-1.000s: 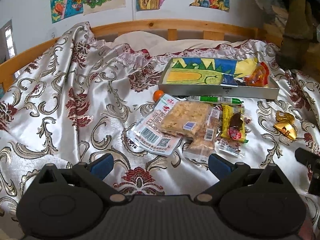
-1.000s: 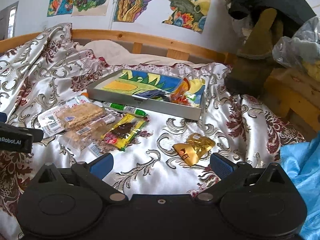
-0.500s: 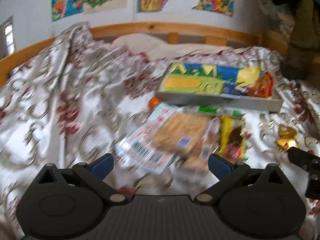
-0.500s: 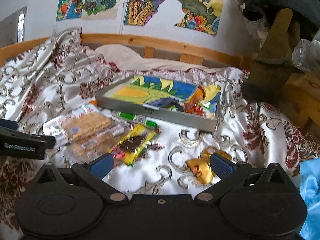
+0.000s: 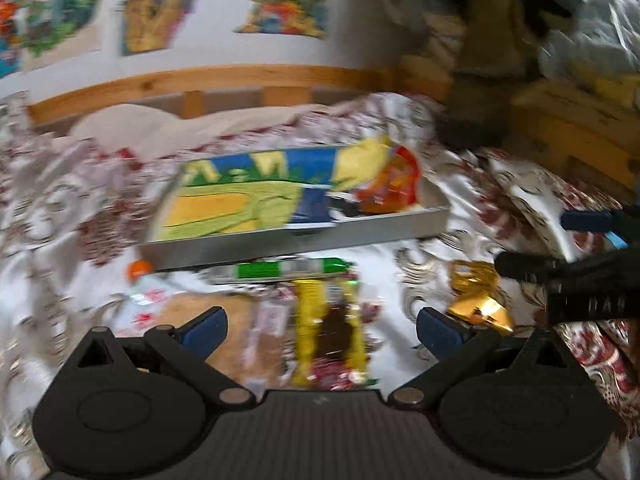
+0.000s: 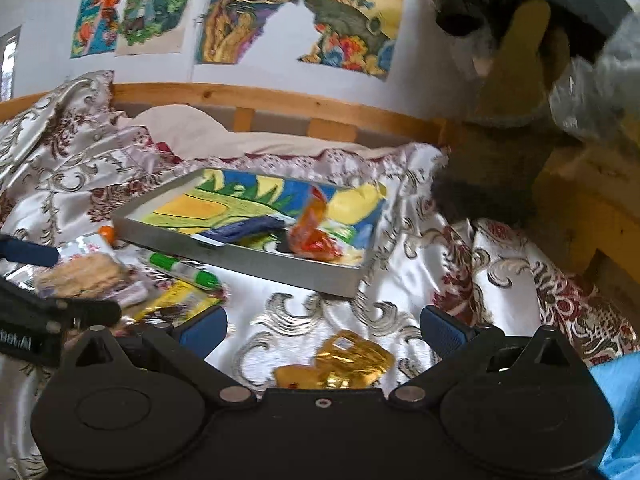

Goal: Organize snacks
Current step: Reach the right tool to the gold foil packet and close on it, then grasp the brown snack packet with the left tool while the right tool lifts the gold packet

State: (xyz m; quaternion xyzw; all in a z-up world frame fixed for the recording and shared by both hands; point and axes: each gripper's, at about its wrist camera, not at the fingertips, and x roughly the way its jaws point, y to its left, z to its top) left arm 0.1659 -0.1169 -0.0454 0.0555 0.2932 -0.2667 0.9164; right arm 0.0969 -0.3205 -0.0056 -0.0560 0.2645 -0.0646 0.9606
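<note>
A: Progress? The shallow grey tray with the bright cartoon lining [image 6: 248, 258] holds an orange-red crinkly packet [image 6: 314, 240] and little else.

B: Most remains, I judge. Gold foil snack [image 6: 348, 364] lies on the satin cover, between the right gripper's [image 6: 323, 326] spread fingers, untouched. Yellow wrapped bar [image 5: 326, 332] lies loose between the left gripper's [image 5: 320, 324] parted fingers, near the tray; that view is blurred.

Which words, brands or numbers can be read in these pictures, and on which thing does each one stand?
"bot.AI", white letters cut off by the picture edge, on the left hand-held gripper in the right wrist view.
Red print on the white snack packet: too blurred to read.
Label on the gold packets: too small to read.
Green and white tube, yellow snack packet, grey tray label: unreadable.
</note>
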